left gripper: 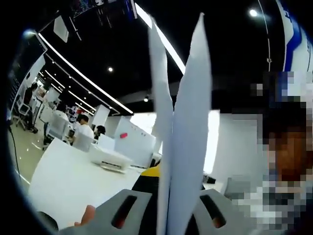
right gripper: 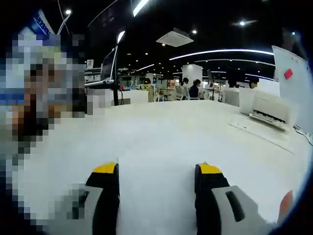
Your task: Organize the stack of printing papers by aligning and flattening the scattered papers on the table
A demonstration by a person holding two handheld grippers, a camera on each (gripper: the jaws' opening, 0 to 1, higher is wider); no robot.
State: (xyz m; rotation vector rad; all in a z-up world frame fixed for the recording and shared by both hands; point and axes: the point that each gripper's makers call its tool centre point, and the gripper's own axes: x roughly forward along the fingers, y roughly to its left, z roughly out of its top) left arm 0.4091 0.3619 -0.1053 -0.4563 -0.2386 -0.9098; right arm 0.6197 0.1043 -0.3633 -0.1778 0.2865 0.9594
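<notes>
- In my left gripper view, my left gripper is clamped on the papers: the white sheets stand on edge between my two grey jaws and rise up through the middle of the view, fanning apart into two leaves towards the top.
- A fingertip shows at the bottom left beside my left jaw.
- Left of the sheets lies the white table, with a white printer on its far side and seated people beyond it.
- The raised sheets block what lies straight ahead.
- In my right gripper view, my right gripper has its yellow-tipped jaws spread apart, with a flat white sheet lying on the table between them.
- To the right stands the printer, and a white panel with a small red tag.
- I can read no writing.
</notes>
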